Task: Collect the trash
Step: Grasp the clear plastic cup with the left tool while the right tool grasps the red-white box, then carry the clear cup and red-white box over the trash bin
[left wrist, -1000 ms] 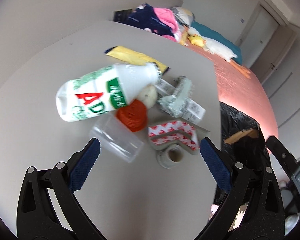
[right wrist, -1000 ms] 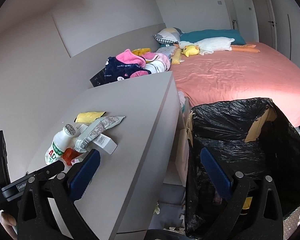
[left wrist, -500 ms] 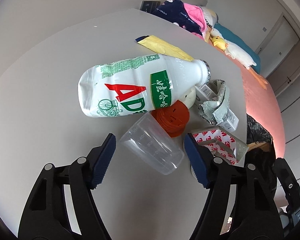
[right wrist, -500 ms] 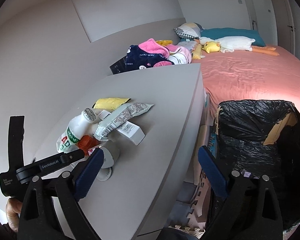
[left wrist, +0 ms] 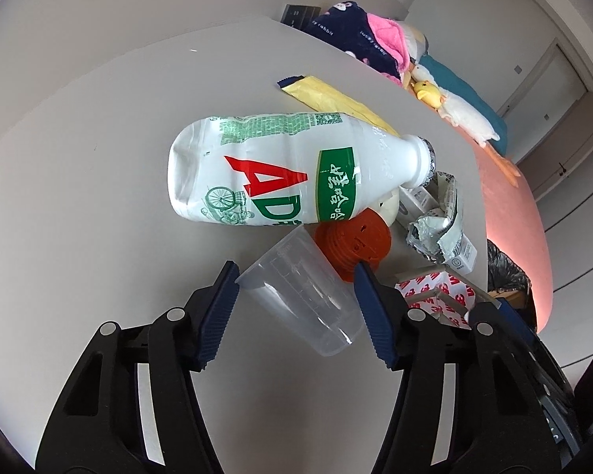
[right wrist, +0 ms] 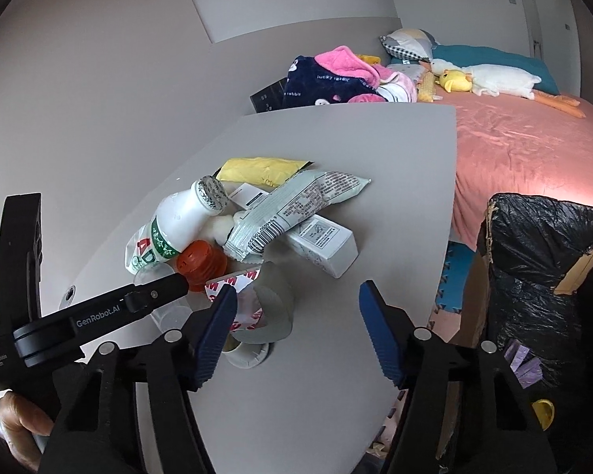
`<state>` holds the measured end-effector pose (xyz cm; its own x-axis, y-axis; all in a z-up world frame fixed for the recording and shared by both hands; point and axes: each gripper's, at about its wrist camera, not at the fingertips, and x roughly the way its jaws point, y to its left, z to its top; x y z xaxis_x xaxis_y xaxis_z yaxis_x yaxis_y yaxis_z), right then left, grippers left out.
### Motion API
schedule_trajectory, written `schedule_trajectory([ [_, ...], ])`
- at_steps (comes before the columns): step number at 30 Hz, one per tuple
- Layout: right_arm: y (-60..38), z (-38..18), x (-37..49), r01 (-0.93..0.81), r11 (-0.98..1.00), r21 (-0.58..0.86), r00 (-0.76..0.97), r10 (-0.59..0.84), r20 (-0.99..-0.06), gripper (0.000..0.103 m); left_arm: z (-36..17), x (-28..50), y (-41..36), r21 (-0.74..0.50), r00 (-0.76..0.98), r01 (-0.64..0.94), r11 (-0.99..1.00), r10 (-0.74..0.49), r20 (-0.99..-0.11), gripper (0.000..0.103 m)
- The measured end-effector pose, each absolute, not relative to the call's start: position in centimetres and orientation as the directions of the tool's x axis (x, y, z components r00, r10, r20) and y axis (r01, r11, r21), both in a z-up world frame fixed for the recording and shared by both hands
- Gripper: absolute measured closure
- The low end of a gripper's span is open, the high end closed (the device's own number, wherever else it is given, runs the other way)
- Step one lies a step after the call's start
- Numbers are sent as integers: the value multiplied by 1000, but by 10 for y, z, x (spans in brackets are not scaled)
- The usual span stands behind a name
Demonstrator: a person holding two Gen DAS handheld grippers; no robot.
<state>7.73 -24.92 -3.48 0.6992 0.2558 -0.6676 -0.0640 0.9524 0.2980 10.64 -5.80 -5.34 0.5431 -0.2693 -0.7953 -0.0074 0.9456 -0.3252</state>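
Both grippers have swung in over the heap of litter on the grey table (right wrist: 355, 355), and both are closing from wide open a second ago. The left gripper (left wrist: 296, 308) has dropped onto a clear cup (left wrist: 304, 300) lying on its side; its jaws, narrowed sharply within the second, now bracket the cup's mouth, the blue pads at or just off the rim. Whether they already press on it cannot be told. The cup lies against a red cap (left wrist: 355, 245) and under the edge of a white bottle (left wrist: 288, 173), with a yellow wrapper (left wrist: 328, 94) behind.

The right gripper (right wrist: 296, 324) has turned away from the black bin bag (right wrist: 545, 276), which filled its view a second ago, toward the pile. Its jaws are still drawing together over bare table with nothing between them; a red-printed tape roll (right wrist: 253, 308) sits just beside its left pad. A silver wrapper (right wrist: 296, 205) and a white box (right wrist: 320, 241) lie beyond.

Nothing has left the table yet. The cup looks to be the first piece taken, and the bag waits open just off the table's right edge.
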Motion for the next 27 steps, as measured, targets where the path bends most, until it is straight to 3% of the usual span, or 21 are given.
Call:
schedule_trajectory([
  [2, -247, -38, 80, -70, 948, 310, 689, 270, -672, 46, -53, 107, -56, -332, 544, -5, 943, -276, -792, 45],
  [6, -244, -42, 83, -97, 927, 362, 659, 332, -674, 81, -53, 107, -55, -340, 544, -5, 941, -283, -790, 46],
  [12, -250, -37, 76, -96, 912, 398, 676, 353, -647, 83, -51, 102, -50, -358, 560, -5, 934, -294, -775, 50],
  [27, -286, -2, 51, -68, 908, 414, 763, 314, -565, 83, -1, 76, -88, -259, 650, 134, 956, -283, -705, 51],
])
